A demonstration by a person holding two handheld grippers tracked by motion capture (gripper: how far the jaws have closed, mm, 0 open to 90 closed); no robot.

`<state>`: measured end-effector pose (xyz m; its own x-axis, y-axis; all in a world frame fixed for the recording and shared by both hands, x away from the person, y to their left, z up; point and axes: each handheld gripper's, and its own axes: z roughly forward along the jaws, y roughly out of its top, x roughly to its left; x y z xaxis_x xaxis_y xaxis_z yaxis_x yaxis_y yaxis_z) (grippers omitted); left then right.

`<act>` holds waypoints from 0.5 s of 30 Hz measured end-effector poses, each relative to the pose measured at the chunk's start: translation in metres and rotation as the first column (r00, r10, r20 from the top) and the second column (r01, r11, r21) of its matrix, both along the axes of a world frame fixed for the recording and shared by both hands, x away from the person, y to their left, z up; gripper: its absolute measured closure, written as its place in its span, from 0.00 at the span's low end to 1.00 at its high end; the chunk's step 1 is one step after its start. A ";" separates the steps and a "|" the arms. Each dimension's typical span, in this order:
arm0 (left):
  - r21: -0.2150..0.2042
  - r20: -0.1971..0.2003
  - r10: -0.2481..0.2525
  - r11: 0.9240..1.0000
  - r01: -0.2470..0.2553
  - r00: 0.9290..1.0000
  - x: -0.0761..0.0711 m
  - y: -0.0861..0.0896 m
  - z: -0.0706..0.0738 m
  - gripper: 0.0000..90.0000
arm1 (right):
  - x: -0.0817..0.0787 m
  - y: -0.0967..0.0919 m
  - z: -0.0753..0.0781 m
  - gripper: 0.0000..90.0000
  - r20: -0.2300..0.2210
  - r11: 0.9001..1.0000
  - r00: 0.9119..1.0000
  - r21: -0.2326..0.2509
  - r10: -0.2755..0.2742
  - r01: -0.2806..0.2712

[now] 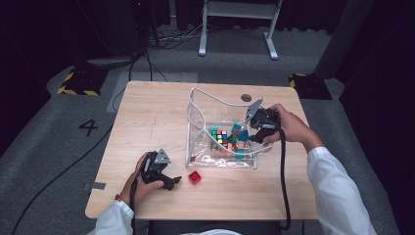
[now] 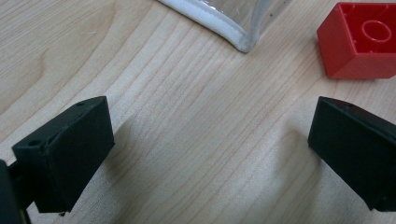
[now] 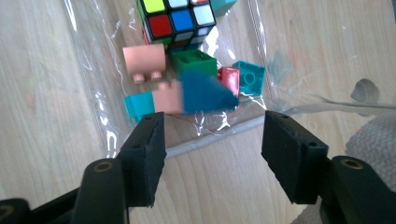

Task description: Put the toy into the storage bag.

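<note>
Jaws of the right gripper [image 3: 210,154] stand released over the clear pouch [image 1: 195,127] of toy blocks, while the left gripper [image 2: 210,154], parted and empty, rests on the counter [image 1: 147,112] near the red brick [image 2: 357,42], which likely needs grasping next.

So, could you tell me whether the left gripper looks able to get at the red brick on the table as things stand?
Probably yes: the left gripper has its jaws open, and the red brick lies just beyond them on bare table, outside the clear bag, nothing between.
</note>
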<state>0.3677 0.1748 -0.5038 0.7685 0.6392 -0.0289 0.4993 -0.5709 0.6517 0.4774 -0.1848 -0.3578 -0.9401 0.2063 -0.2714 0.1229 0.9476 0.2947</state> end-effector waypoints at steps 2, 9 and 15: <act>-0.001 0.000 0.000 1.000 0.000 1.000 0.000 0.000 0.000 0.00 | -0.002 -0.001 0.000 0.46 0.002 1.000 1.000 0.005 0.002 -0.003; -0.001 0.000 -0.001 1.000 0.001 1.000 0.000 0.000 0.000 0.00 | -0.004 0.000 -0.002 0.41 -0.010 0.998 1.000 0.052 0.017 -0.017; -0.001 -0.001 -0.001 1.000 0.001 1.000 0.000 0.000 0.000 0.00 | -0.010 0.012 -0.002 0.36 0.040 0.999 0.998 0.036 0.040 -0.041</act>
<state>0.3677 0.1748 -0.5038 0.7689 0.6386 -0.0299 0.4994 -0.5708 0.6517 0.4679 -0.1732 -0.3595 -0.9368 0.1786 -0.3009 0.0723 0.9401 0.3331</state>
